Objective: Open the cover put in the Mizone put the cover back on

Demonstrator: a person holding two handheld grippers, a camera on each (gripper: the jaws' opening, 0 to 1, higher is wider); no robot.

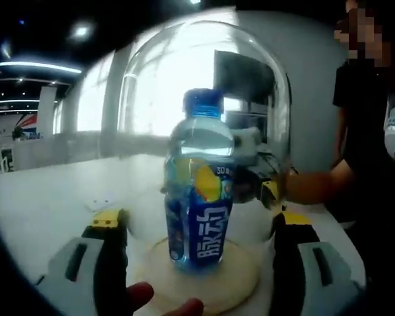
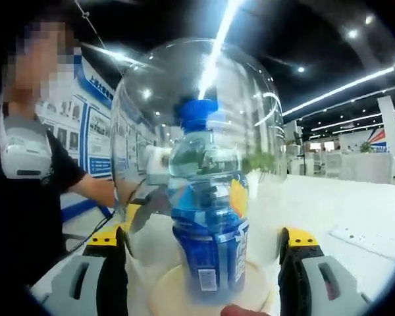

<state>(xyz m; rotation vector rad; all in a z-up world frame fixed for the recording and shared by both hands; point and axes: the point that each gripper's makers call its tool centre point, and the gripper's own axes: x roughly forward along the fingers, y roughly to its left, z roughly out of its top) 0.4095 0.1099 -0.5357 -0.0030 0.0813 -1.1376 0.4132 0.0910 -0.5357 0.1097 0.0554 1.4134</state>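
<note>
**Mizone bottle standing under glass dome, both hand-held grippers at the dome walls**

Your left hand-held gripper (image 1: 201, 227) has its yellow-tipped jaws spread wide, one on each side of the clear glass dome cover (image 1: 204, 79). The jaws sit at or just beside the lower dome wall; whether they press on the glass cannot be told. Fingertips (image 1: 164, 303) show at the bottom edge of the left gripper view.

Your right hand-held gripper (image 2: 204, 240) stands the same way in the right gripper view: jaws wide apart, flanking the lower part of the glass dome cover (image 2: 197, 72), contact not confirmed. The other gripper shows through the glass on the far side in each view.

The Mizone bottle (image 1: 199, 184) stands upright on the round pale wooden base (image 1: 243, 276), inside the dome, near centre. It has a blue cap (image 1: 203, 101), clear liquid, and a blue label with large white Chinese characters and a yellow fruit graphic. In the right gripper view the Mizone bottle (image 2: 207, 204) shows its label's back, with a barcode low down; the small print is not readable. The dome rests down on the round pale wooden base (image 2: 164, 289), which lies on the white desk (image 1: 46, 197).

A person in a black shirt (image 2: 33, 197) stands beyond the desk, arm stretched toward the dome. Blue wall panels (image 2: 95, 118) carry text too small to read.
</note>
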